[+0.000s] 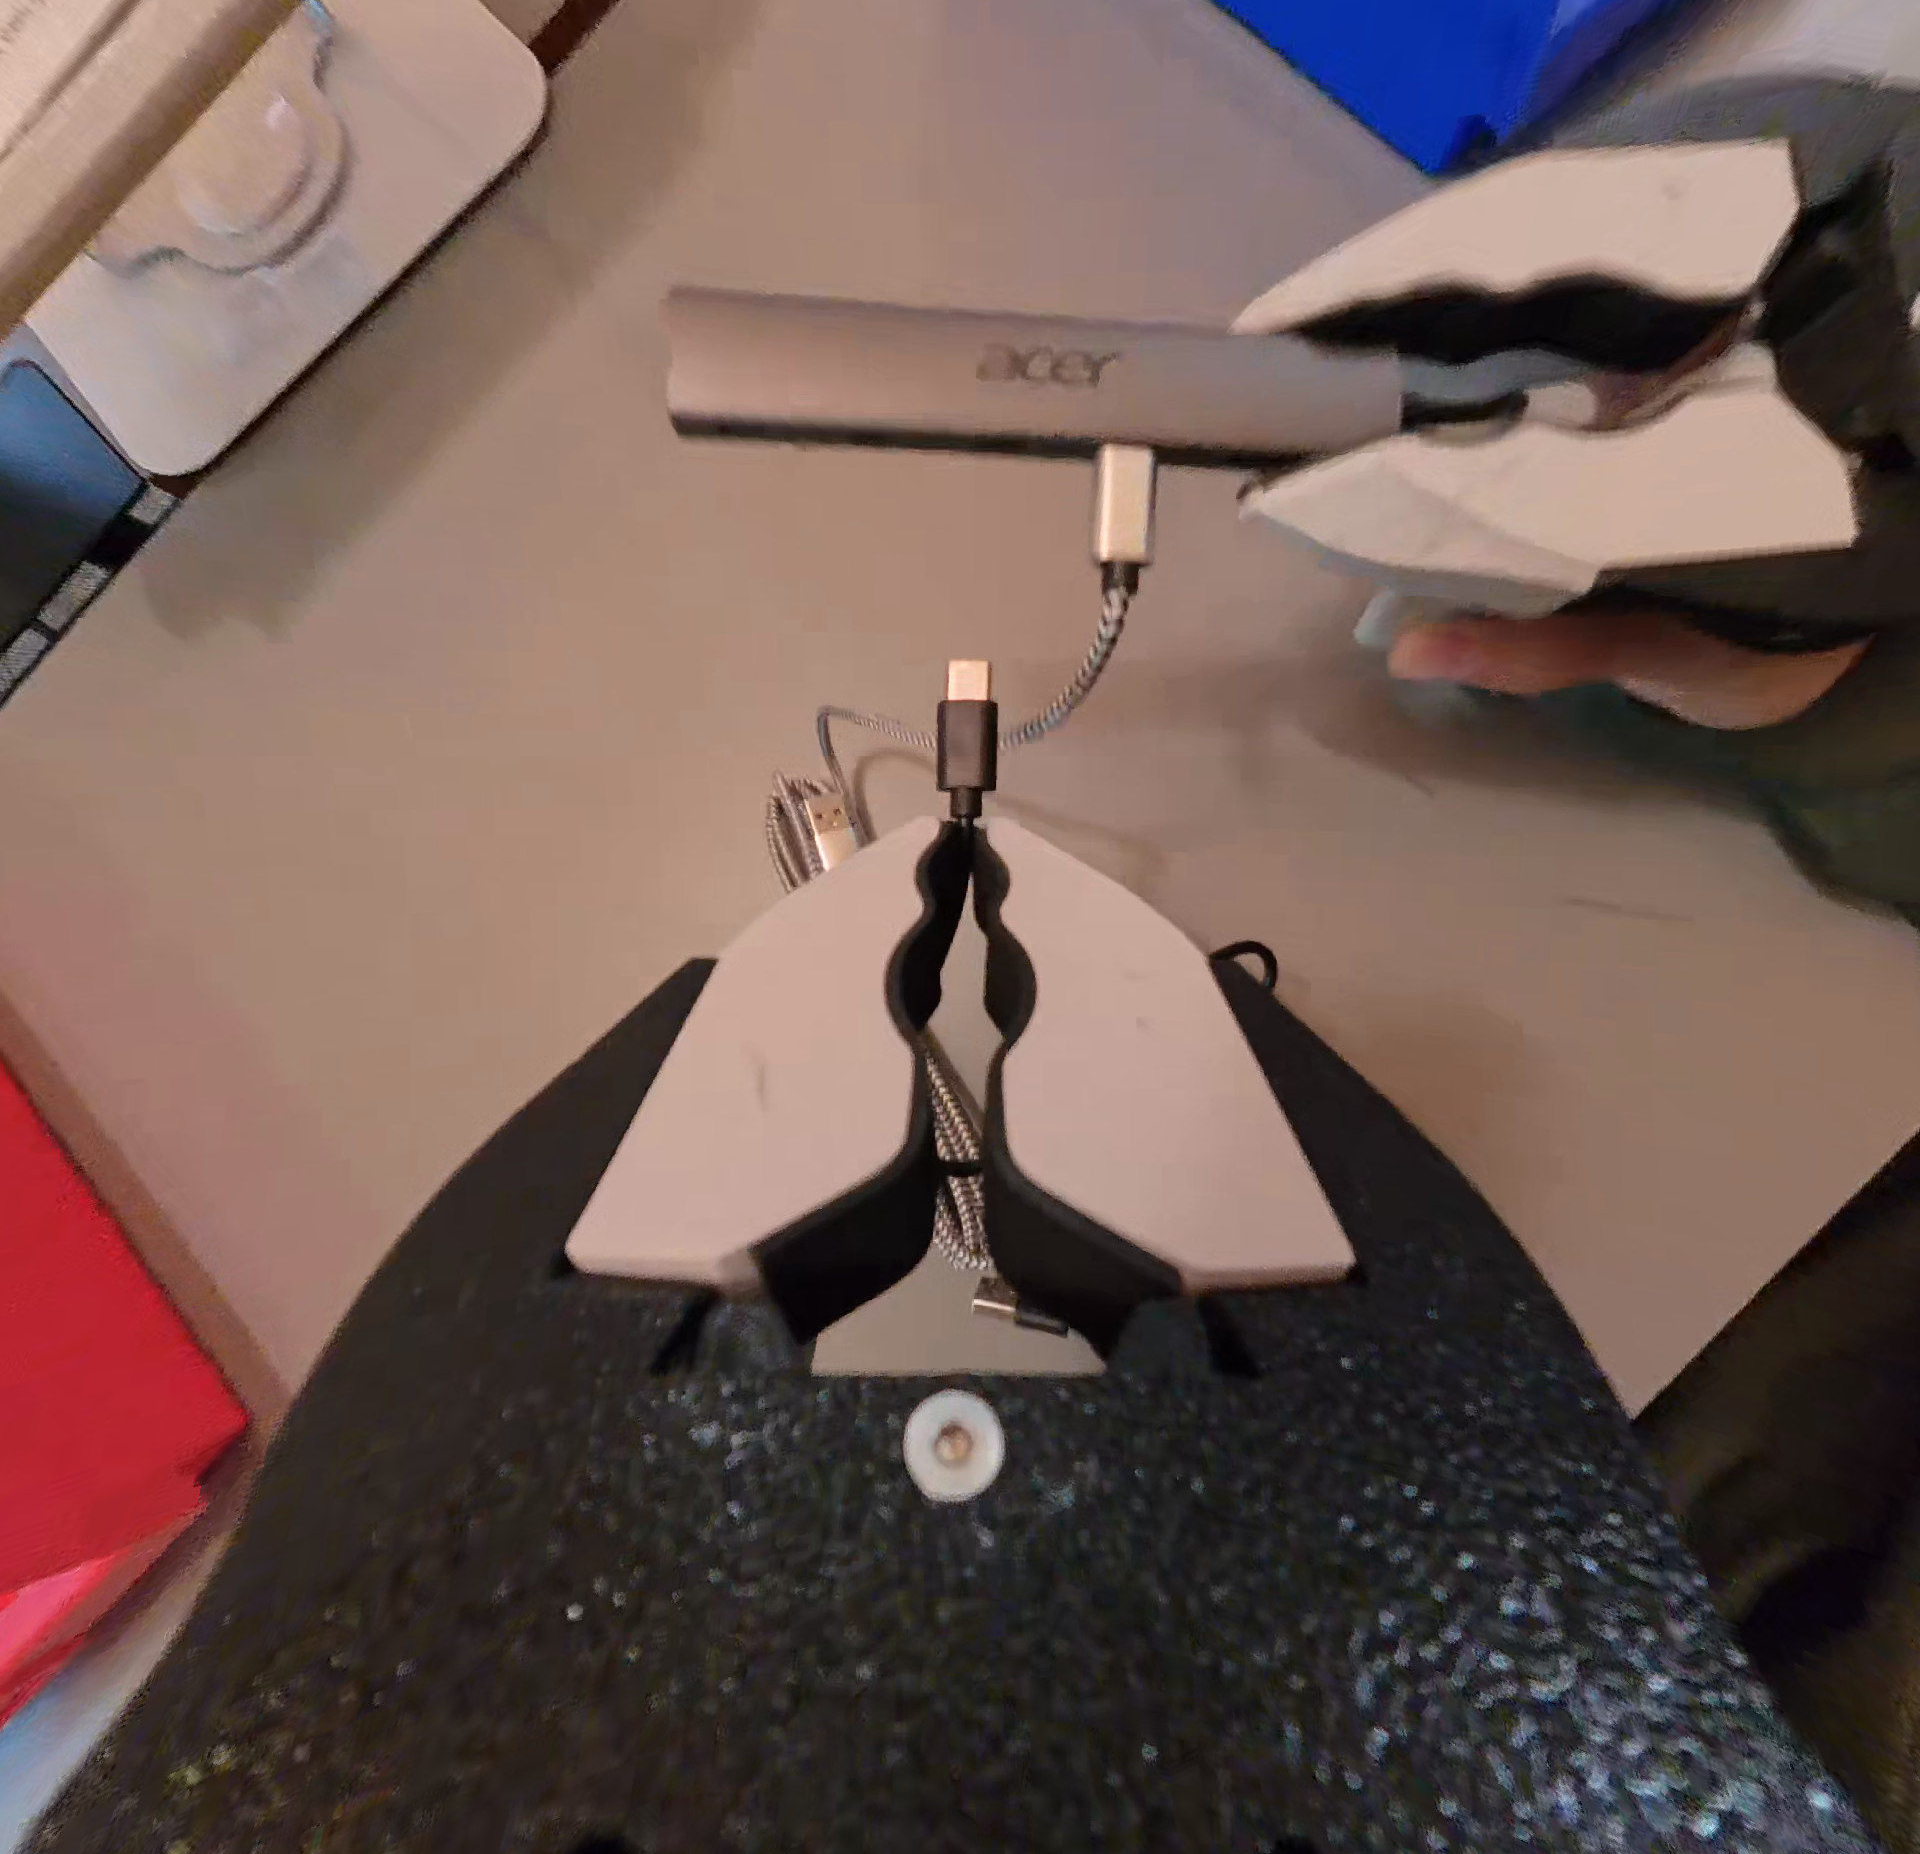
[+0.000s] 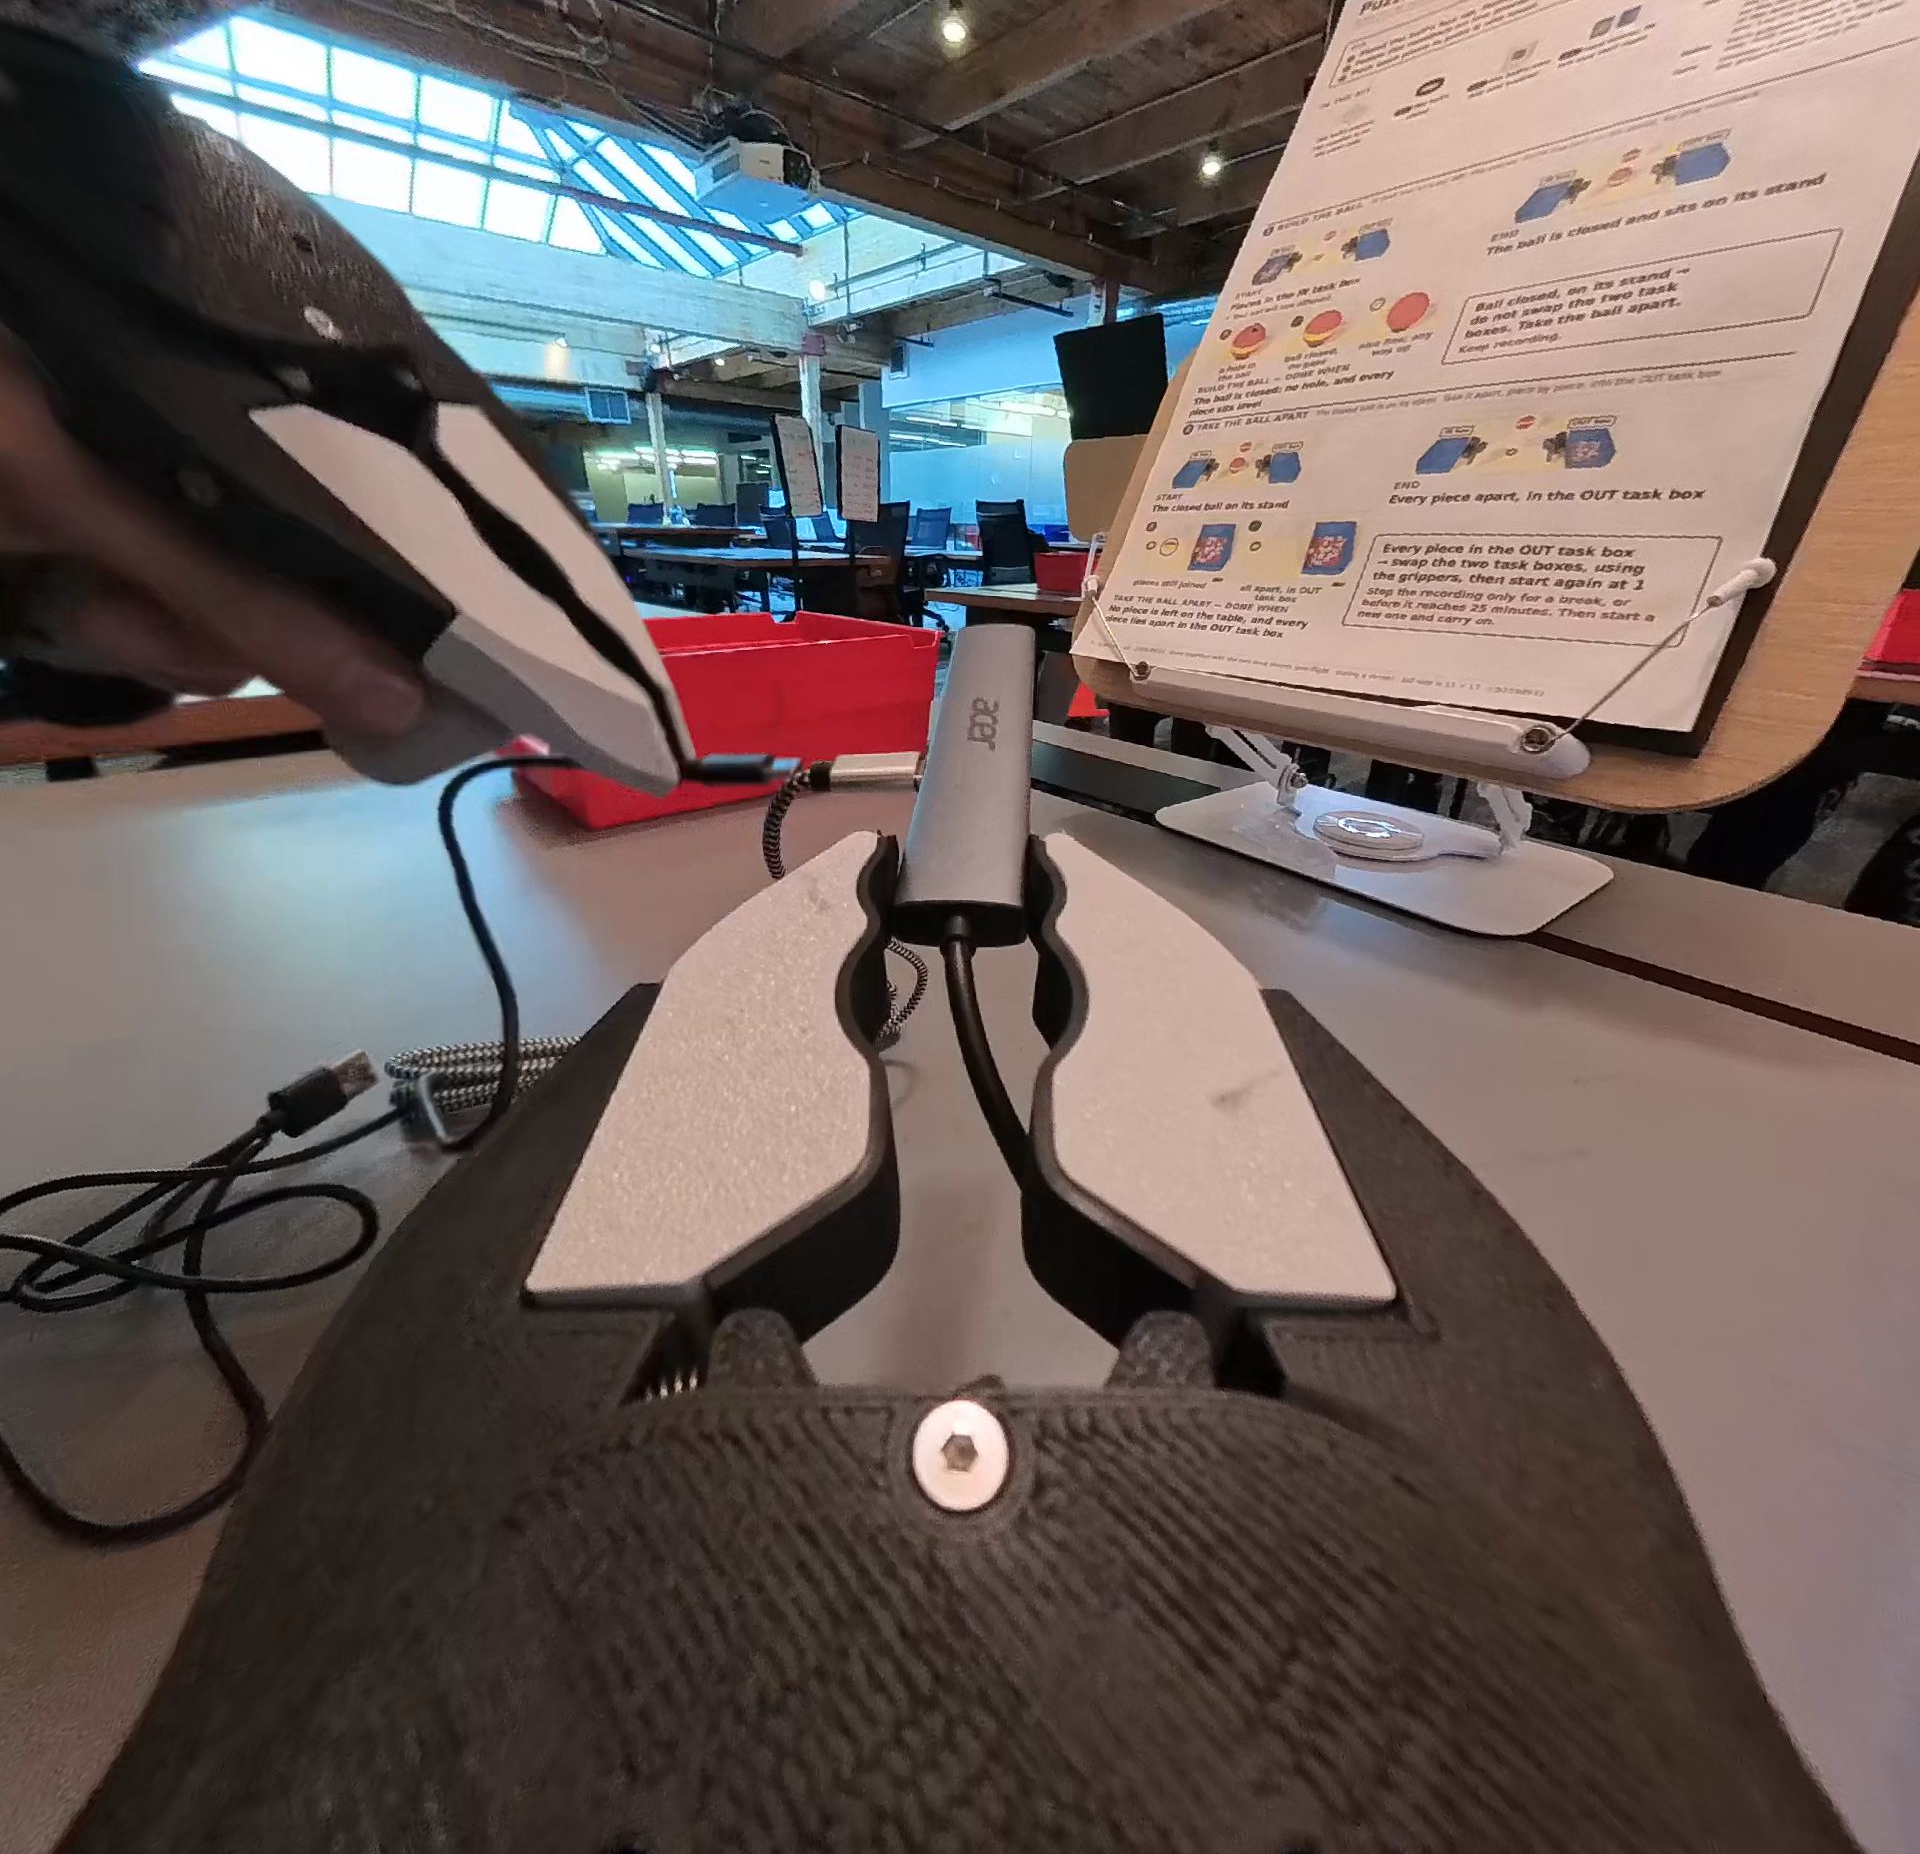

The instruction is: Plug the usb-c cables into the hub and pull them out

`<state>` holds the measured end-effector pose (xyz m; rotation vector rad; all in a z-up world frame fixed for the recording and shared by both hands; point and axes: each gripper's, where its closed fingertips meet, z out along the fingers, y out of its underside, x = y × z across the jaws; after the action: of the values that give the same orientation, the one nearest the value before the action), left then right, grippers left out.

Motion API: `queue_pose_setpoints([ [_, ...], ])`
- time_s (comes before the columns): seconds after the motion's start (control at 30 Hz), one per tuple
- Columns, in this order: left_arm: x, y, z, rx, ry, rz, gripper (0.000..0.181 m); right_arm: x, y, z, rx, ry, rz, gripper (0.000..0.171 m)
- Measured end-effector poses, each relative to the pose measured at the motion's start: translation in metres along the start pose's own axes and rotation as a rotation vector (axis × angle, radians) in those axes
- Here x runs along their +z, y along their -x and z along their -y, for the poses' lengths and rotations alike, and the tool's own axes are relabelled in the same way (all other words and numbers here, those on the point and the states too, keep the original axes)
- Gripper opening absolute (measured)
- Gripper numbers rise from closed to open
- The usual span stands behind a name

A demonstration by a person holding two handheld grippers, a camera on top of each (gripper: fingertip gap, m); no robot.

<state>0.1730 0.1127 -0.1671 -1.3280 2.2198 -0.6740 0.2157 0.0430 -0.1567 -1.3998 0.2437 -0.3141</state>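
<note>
— Where's the long grey metal hub [image 1: 997, 370] right now?

— Held up off the pale grey table [image 1: 416, 765]. The right gripper [image 2: 961, 869] has its 2 white-faced fingers [image 2: 748, 1056] clamped on the hub's cable end, the short black lead [image 2: 982, 1056] trailing back between them.

— Anything plugged into it?

— 1 cable: the silver-shelled plug on the braided grey-and-white cable [image 1: 1122, 505] sits in a port on the hub's near side, its braid curving down to the table.

— And the other hand's tool?

— The left gripper [image 1: 966, 828] has its fingers pinched together on the thin black cable just behind its black usb-c plug [image 1: 968, 739]. The bare metal tip points at the hub's ports, near them but apart, left of the silver plug.

— The rest of the cables?

— Loose coils on the table, with a usb-a end [image 2: 332, 1077] lying free. Farther off, a red plastic bin [image 2: 769, 703], and to the right a wooden stand holding a printed sheet [image 2: 1507, 370].
</note>
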Motion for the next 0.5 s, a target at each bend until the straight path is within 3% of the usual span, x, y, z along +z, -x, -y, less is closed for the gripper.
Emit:
queue_pose_setpoints([
  [0.3,0.011,-0.001,0.018,-0.08,-0.071,-0.04,0.002,0.001,0.002,-0.001,-0.018,0.009,0.005,0.024],
  [0.5,0.009,-0.003,0.023,-0.035,-0.085,-0.01,0.002,0.003,0.008,-0.003,-0.052,0.025,0.019,0.024],
])
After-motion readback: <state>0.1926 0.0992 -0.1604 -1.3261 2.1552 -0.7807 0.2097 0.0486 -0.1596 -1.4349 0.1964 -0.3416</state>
